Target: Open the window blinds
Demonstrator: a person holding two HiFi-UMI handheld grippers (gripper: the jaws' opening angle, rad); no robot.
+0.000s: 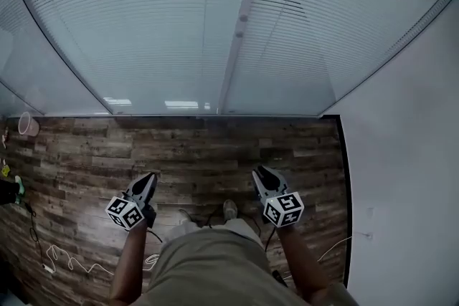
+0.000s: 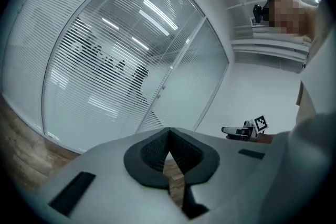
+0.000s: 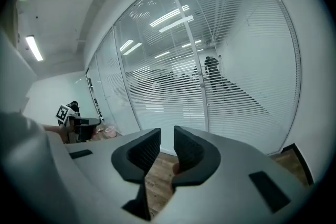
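The window blinds hang lowered in the glass wall at the wooden floor's far edge. The left gripper is closed on nothing. The right gripper has its jaws slightly apart and empty, and both are held well short of the blinds.

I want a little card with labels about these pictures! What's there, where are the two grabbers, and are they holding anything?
blinds: lowered, straight ahead
floor: wooden floor below the blinds
left gripper: low over the floor, short of the blinds, not touching them; jaws together, nothing held
right gripper: low, level with the left one, also short of the blinds; jaws a little apart, nothing between them
on the floor: white cable at the left
task so far: blinds not yet touched
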